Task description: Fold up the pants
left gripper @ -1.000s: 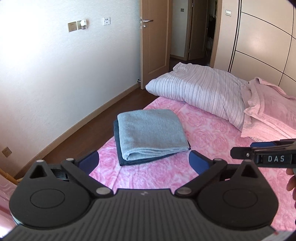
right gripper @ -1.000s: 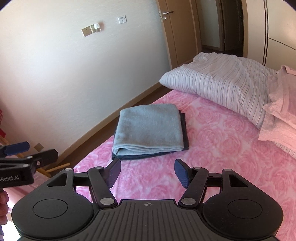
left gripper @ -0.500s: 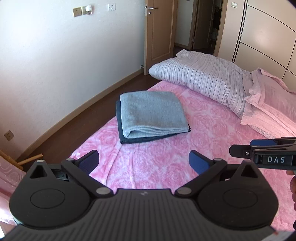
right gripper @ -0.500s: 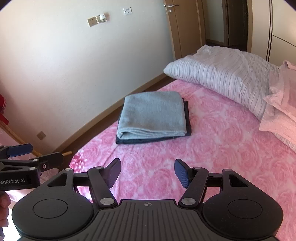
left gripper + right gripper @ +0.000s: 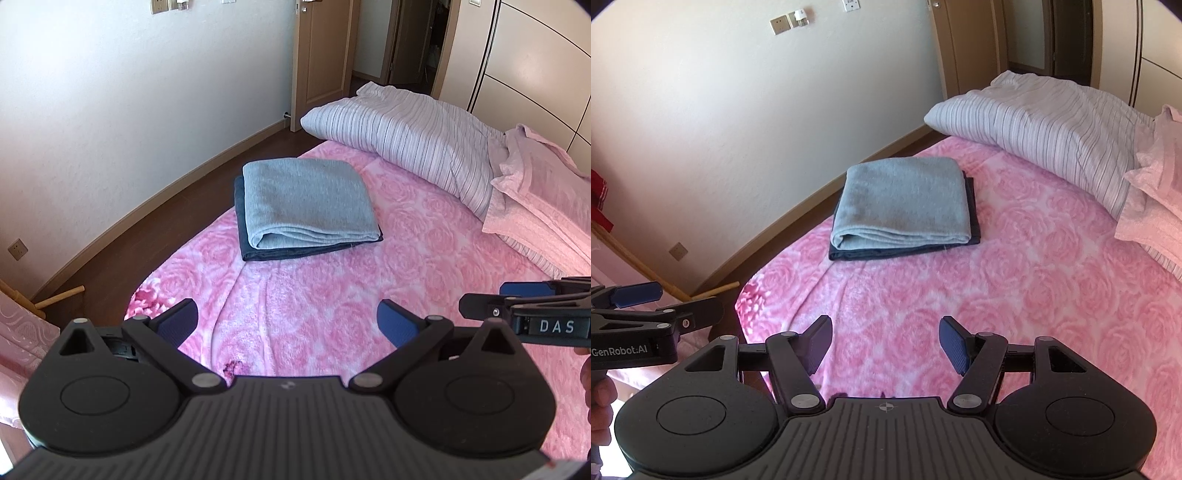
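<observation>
Two folded pants [image 5: 306, 206] lie stacked on the bed [image 5: 424, 280], both grippers' fingers [image 5: 177, 323] [image 5: 955, 349] wide and empty.

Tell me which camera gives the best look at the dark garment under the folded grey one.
The left wrist view: the dark garment shows along its left and front edges beneath the folded grey garment. The right wrist view shows it only as thin strips at the front and right.

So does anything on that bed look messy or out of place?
Nothing much. The folded clothes lie in a tidy stack on the pink blanket; only a small dark spot marks the blanket near its front edge.
</observation>
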